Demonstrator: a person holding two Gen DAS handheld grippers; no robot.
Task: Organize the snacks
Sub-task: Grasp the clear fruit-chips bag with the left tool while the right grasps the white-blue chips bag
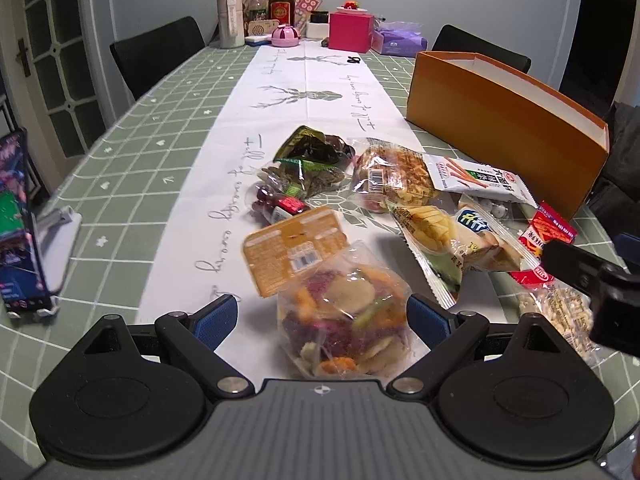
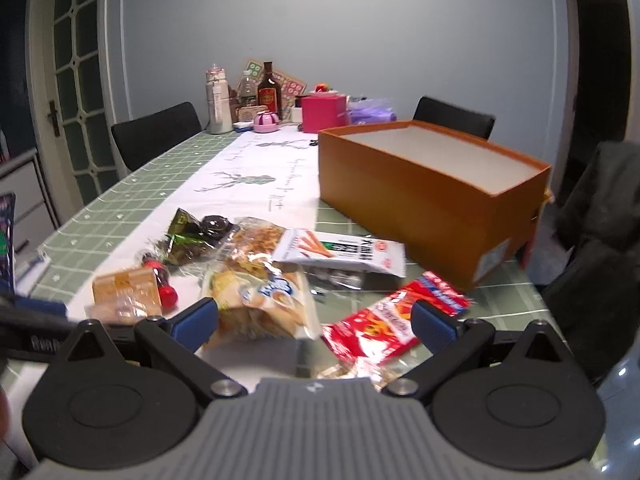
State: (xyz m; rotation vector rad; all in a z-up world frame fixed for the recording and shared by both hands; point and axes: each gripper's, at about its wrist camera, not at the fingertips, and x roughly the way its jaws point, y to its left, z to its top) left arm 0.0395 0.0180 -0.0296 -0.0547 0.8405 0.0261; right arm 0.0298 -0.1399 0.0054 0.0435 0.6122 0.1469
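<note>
Left gripper (image 1: 320,318) jaws apart around dried-fruit bag (image 1: 344,312); right gripper (image 2: 316,322) jaws apart, near orange box (image 2: 432,196).

Snack packets (image 1: 400,200) crowd the near table; the open orange box (image 2: 432,184) stands unobstructed from above.

You are in a home dining room. A long desk (image 1: 132,128) wears a green checked cloth and a white deer-print runner (image 1: 304,96), with black chairs (image 1: 158,54) tucked alongside. At the top of the frame, bottles (image 1: 281,4) and a pink gift box (image 1: 351,31) crowd the far end; a glazed door (image 1: 60,40) stands upper left.
</note>
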